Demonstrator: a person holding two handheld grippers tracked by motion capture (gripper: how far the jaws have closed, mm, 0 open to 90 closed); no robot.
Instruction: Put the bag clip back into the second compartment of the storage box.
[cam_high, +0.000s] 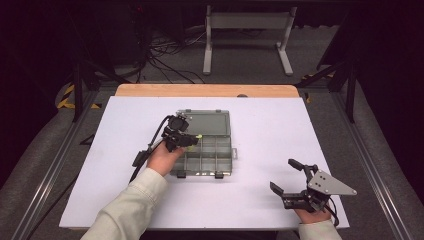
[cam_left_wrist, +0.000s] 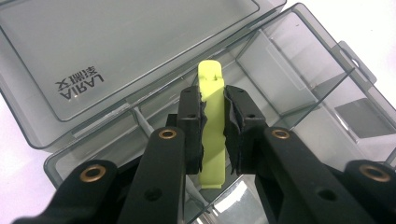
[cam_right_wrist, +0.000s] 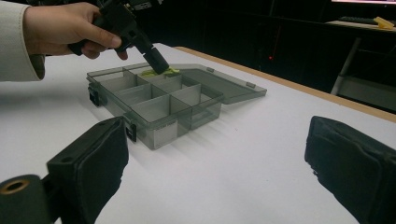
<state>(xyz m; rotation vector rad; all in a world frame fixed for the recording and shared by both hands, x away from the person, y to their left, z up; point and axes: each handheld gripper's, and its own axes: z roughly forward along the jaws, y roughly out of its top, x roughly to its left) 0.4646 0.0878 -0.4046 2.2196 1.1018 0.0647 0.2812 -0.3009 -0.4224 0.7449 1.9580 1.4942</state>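
L gripper (cam_left_wrist: 214, 130) was clamped on a flat yellow-green plastic strip (cam_left_wrist: 211, 140), pads pressing both its long edges, strip end sticking out past the tips. It hung over a back-row compartment of the smoky compartment box (cam_high: 226, 162), near the hinge w/ the open lid (cam_high: 210, 122) lying flat behind. R gripper (cam_high: 289, 175) sat on the white table (cam_high: 260, 210) well apart from the box, jaws wide, nothing btwn them.

My left gripper (cam_left_wrist: 214, 135) pads are covering the middle of the yellow-green strip (cam_left_wrist: 211, 84); its lower end is sinking behind the box (cam_left_wrist: 299, 60) wall below my fingertips
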